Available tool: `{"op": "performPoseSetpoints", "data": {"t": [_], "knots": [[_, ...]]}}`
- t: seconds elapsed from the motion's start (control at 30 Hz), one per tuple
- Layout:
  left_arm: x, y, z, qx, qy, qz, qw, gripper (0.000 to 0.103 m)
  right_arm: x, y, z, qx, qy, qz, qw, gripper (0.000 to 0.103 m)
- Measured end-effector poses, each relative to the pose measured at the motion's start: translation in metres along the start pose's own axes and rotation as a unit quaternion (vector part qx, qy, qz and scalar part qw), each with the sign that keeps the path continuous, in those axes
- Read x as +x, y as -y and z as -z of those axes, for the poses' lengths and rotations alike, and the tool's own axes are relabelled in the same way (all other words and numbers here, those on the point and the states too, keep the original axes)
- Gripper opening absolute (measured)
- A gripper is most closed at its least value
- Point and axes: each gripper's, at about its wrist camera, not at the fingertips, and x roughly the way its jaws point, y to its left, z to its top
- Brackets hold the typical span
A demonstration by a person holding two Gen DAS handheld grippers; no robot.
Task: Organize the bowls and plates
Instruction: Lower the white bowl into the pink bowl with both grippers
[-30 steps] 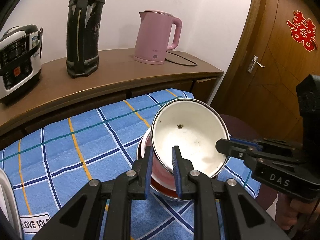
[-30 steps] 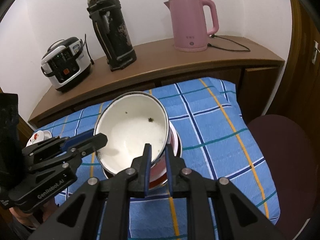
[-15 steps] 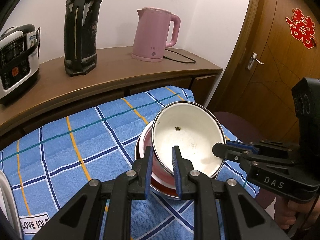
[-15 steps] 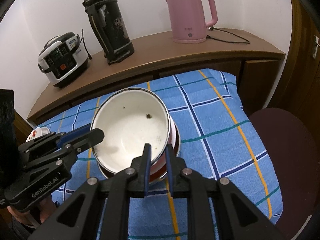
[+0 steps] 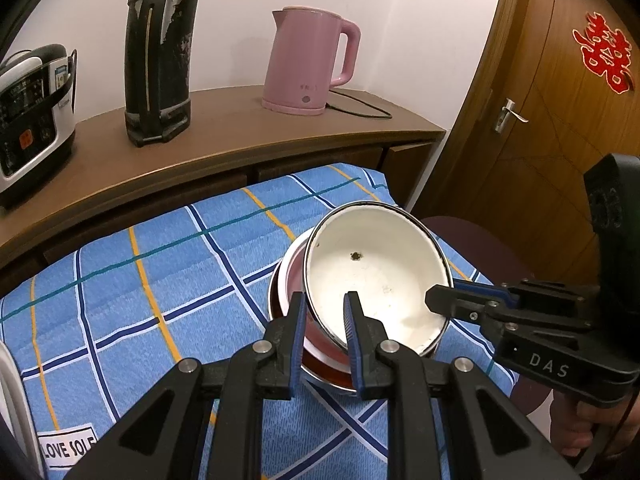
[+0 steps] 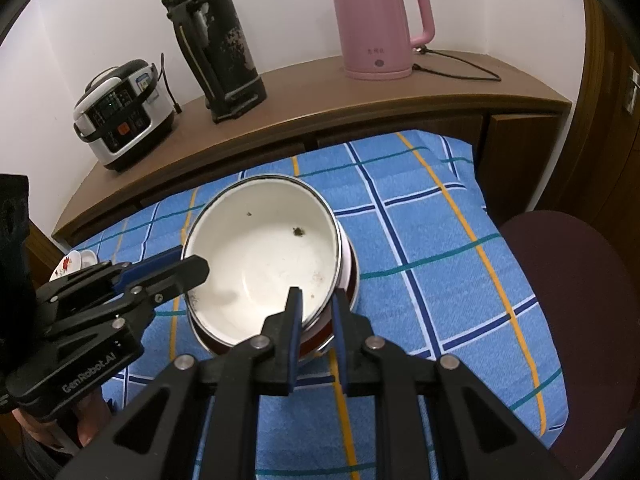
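White enamel bowl [image 5: 380, 280], speckled inside, tilted, nested atop red-and-pink bowl stack [image 5: 320, 354] on blue plaid cloth.

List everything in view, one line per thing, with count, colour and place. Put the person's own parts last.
white bowl: one, white inside with dark specks, tilted on the red bowl, rim gripped on two sides
red bowl: one, red, under the white bowl on the cloth
checked cloth: one, blue with orange and navy lines, over the table
kettle: one, pink, right on the wooden counter
flask: one, black, mid counter
rice cooker: one, white and black, left on the counter
floral plate: one, white, far left
stool: one, maroon, right of the table
door: one, brown, red ornament
left tool: black, shut on the white bowl
right tool: black, shut on the white bowl
hand: one, holding the right tool
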Motion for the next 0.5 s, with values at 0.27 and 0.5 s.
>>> {"op": "performPoseSetpoints", "data": {"t": [0.27, 0.5], "knots": [[0.0034, -0.0014, 0.0013, -0.003, -0.009, 0.006, 0.9999, 0.021, 0.0041, 0.0013, 0.0005, 0.002, -0.008, 0.001, 1.000, 0.016], [0.0034, -0.0012, 0.0015, -0.003, -0.011, 0.008, 0.9999, 0.021, 0.0059, 0.0022, 0.0005, 0.003, -0.010, 0.000, 1.000, 0.016]]}}
